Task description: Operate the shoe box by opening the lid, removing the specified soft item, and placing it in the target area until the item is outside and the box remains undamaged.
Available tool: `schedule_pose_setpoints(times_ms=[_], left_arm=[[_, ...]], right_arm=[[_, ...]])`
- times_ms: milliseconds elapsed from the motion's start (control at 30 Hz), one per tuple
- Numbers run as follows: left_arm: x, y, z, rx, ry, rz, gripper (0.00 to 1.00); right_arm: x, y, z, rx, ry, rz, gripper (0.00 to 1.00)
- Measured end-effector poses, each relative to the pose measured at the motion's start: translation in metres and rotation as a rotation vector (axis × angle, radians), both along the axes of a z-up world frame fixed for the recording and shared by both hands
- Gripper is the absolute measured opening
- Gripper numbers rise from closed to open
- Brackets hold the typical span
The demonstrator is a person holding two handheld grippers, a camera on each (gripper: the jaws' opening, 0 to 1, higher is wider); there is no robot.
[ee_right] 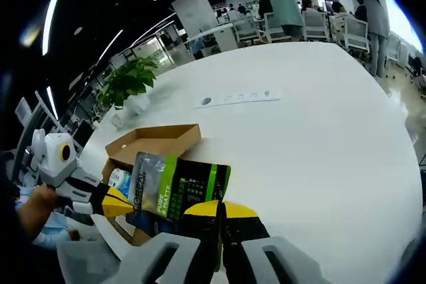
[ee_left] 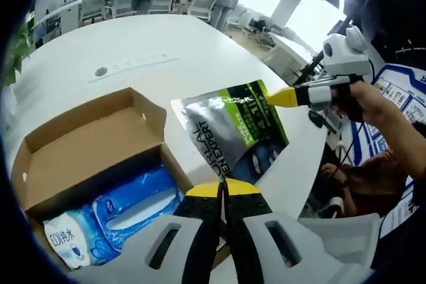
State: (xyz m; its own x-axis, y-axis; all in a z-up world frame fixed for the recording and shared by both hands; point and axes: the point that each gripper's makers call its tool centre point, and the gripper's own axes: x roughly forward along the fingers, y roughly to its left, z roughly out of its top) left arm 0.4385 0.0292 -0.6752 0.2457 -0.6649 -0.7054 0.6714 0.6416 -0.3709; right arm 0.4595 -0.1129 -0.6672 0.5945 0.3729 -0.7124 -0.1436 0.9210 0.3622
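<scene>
Right claw (ee_right: 219, 209) is clamped on the foil pouch (ee_right: 180, 187), lifted clear of the shoe box (ee_left: 86, 144); left claw (ee_left: 223, 189) is together. A thin edge grip could let the pouch slip short of the bench (ee_right: 306, 124).

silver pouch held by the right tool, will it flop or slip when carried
The silver pouch is pinched at one corner by the right tool and looks flat, so probably light with some sag. Its glossy film may be slippery.

Bright, even office light; window glare blown out past the table (ee_left: 166, 44), ceiling strips streaking overhead, edges bent by fisheye, soft shadows, far chairs (ee_right: 266, 28) blurry.
</scene>
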Motion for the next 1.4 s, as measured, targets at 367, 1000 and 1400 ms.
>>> schedule_pose_setpoints(times_ms=[367, 1000, 1400], left_arm=[[0.004, -0.014, -0.005, 0.001, 0.020, 0.001, 0.00], [0.021, -0.015, -0.025, 0.039, 0.069, 0.055, 0.00], [0.029, -0.021, -0.039, 0.080, 0.107, 0.097, 0.00]], right_arm=[[0.005, -0.013, -0.006, -0.009, 0.015, -0.005, 0.00], [0.018, -0.015, -0.034, -0.020, 0.054, 0.000, 0.00], [0.026, -0.020, -0.048, -0.037, 0.073, 0.007, 0.00]])
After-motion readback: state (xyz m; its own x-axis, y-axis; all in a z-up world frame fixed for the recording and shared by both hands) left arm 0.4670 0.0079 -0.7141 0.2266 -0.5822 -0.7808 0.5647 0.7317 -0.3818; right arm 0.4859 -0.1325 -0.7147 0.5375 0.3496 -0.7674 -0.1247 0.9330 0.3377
